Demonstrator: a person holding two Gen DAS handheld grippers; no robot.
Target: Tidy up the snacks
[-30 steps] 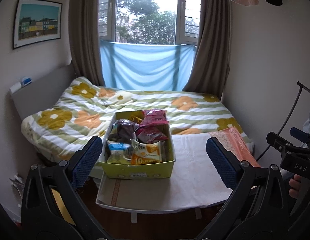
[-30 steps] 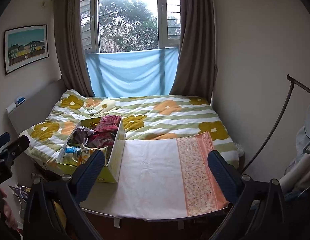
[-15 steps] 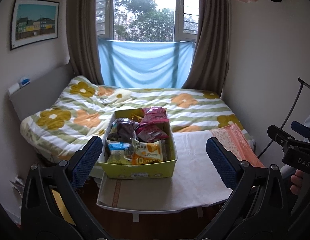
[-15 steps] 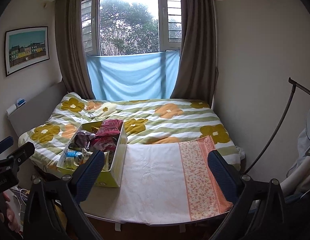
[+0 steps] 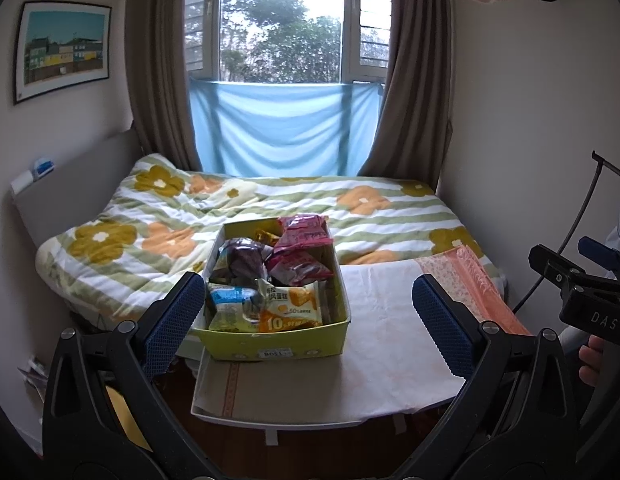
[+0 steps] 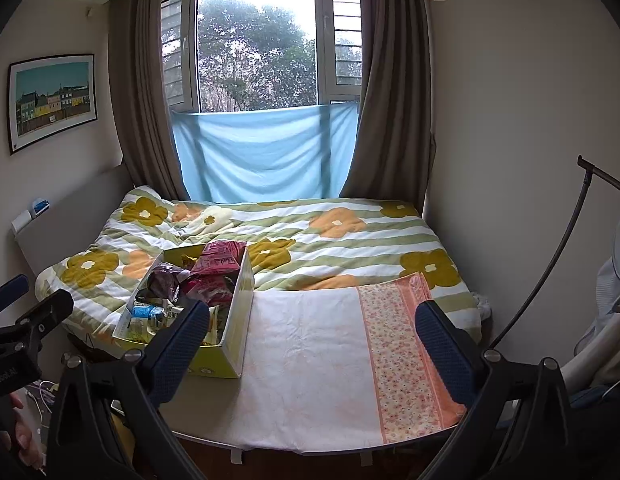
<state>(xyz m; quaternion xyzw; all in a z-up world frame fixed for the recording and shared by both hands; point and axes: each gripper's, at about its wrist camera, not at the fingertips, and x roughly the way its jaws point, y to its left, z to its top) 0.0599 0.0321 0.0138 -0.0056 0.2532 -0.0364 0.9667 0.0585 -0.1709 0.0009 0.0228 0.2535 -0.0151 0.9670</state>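
Observation:
A yellow-green cardboard box (image 5: 277, 346) full of several snack packets stands on the left part of a small cloth-covered table (image 5: 390, 360) at the foot of a bed. An orange packet (image 5: 291, 312), a blue one (image 5: 229, 298), a dark purple one (image 5: 247, 258) and pink ones (image 5: 303, 232) show on top. The box also shows in the right wrist view (image 6: 235, 328). My left gripper (image 5: 305, 320) is open and empty, short of the box. My right gripper (image 6: 310, 340) is open and empty, facing the bare cloth (image 6: 310, 344) to the right of the box.
The bed with a flowered quilt (image 5: 269, 208) lies behind the table. An orange floral strip (image 6: 406, 344) covers the table's right side. A thin black stand (image 6: 550, 260) and wall are at the right. Window, curtains and a blue cloth (image 5: 285, 128) are at the back.
Both grippers have shifted slightly, so the table and box sit a little higher and nearer in view. Jaws stay open; nothing was picked up.

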